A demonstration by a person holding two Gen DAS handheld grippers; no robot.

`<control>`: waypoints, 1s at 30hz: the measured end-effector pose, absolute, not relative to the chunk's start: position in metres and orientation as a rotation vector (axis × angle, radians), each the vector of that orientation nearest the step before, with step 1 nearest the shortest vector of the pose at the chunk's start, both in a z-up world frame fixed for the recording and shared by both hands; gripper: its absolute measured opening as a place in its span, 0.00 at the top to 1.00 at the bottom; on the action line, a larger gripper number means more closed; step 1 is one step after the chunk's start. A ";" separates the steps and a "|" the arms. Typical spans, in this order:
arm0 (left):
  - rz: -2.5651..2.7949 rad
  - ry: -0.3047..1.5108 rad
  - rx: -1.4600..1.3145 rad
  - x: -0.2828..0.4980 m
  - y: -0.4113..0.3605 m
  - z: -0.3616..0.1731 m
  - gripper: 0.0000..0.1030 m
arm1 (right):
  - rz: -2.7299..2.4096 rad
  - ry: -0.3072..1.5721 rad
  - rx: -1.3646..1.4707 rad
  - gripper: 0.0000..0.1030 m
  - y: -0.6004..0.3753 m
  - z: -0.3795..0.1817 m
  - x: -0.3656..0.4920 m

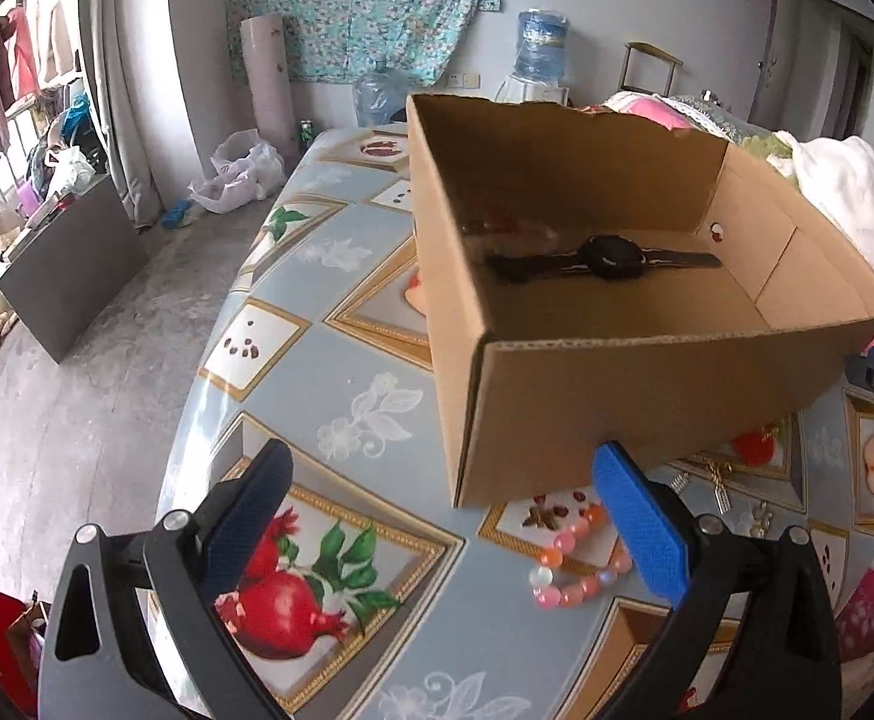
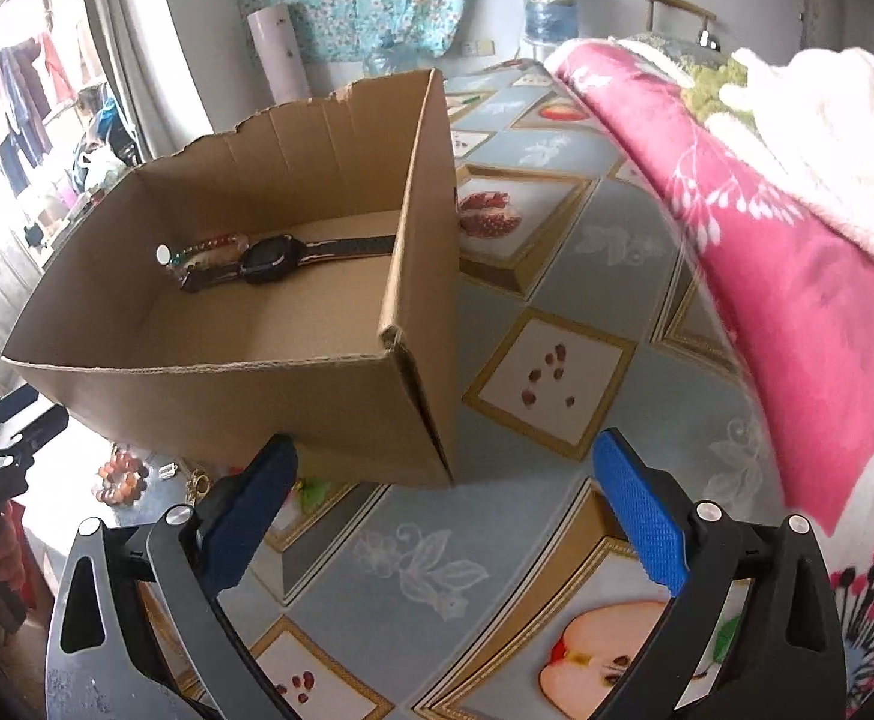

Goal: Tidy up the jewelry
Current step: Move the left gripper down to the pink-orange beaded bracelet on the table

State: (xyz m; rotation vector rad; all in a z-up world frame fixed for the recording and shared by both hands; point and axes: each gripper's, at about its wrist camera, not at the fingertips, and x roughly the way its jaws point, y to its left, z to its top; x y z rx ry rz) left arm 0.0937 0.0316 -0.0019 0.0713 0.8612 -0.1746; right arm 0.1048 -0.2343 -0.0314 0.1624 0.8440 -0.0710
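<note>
Jewelry gathers in your cardboard box (image 1: pixel 647 384); both hand-held grippers (image 1: pixel 443 516) (image 2: pixel 446 507) hang spread and empty, left nearest the pink bracelet (image 1: pixel 581 558).

Fruit-print table (image 1: pixel 341 312): cardboard box (image 1: pixel 557 396), pink bead bracelet (image 1: pixel 581 564), quilt (image 2: pixel 797 276).

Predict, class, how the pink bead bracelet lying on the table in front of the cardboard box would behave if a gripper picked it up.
The pink bead bracelet is a loop of separate round beads, so it would probably sag and dangle rather than hold its shape. The beads look glossy, so they may slip between the left gripper's pads. It looks light.
</note>
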 end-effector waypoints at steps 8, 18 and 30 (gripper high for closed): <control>-0.190 0.856 0.068 0.106 0.026 -0.002 0.04 | -0.071 0.838 0.192 0.08 -0.240 -0.032 0.123; -0.196 0.827 0.063 0.088 0.030 0.001 0.04 | -0.060 0.876 0.256 0.08 -0.251 -0.044 0.109; -0.410 0.771 0.126 0.024 -0.012 0.003 0.14 | 0.085 0.885 0.176 0.21 -0.203 -0.059 0.064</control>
